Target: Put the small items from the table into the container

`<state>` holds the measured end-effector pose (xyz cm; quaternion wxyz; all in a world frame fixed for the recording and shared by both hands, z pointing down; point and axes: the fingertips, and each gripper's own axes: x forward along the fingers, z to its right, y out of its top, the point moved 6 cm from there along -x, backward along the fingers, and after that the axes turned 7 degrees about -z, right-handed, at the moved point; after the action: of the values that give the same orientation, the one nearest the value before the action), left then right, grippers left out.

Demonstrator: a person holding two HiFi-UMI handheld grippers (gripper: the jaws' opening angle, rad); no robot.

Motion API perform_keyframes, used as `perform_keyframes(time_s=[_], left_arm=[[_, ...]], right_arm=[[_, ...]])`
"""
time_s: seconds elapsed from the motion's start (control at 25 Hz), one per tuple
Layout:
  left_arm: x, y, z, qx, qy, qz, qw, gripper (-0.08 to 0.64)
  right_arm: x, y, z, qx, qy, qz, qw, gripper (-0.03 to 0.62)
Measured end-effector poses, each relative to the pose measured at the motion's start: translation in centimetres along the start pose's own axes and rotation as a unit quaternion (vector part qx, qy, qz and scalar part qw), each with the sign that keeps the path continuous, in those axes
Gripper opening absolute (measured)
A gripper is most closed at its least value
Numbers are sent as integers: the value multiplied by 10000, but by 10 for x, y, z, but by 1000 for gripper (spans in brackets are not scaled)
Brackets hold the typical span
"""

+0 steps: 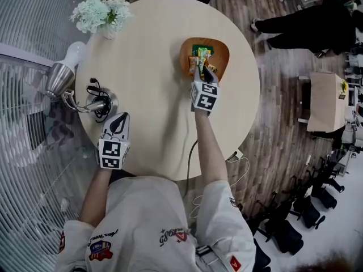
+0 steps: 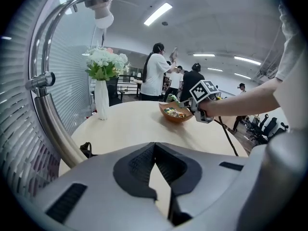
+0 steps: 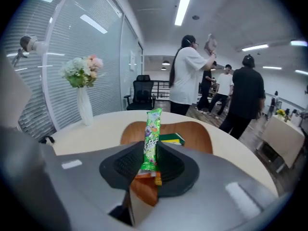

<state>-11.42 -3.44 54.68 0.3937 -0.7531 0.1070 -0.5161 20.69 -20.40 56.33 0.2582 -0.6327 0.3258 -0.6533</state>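
Note:
My right gripper (image 1: 204,68) is shut on a long green snack packet (image 3: 152,137), which stands upright between the jaws. It hangs over the near rim of the brown wooden bowl (image 1: 220,54), which holds a green packet (image 3: 172,138) and other small items. In the left gripper view the bowl (image 2: 175,114) and my right gripper (image 2: 192,106) show at the far side of the table. My left gripper (image 1: 118,126) hovers above the table's near left part; its jaws meet at the tips with nothing between them.
A round pale table (image 1: 153,72) carries a white vase of flowers (image 1: 106,13) at the back left and a chrome lamp (image 1: 65,72) with a black cord (image 1: 96,92) at the left. Window blinds run along the left. People stand beyond the table (image 3: 192,76).

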Motion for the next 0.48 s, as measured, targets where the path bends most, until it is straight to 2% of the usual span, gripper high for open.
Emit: perform_keyframes(time_s=[0.08,0.24,0.48], left_arm=[[-2,0,5,-19,30,-18,10000,7],[-5,-3,12,-23,110,-34,9999,8],[-14,-7,27,-110,303,4,9995,6]], right_arm=[[1,-9,26,149,-217,-195,9995,81],[4,-15,49,223,-305,-380,9986,81],[-11,-4,49,319,-37,-179,9993,86]])
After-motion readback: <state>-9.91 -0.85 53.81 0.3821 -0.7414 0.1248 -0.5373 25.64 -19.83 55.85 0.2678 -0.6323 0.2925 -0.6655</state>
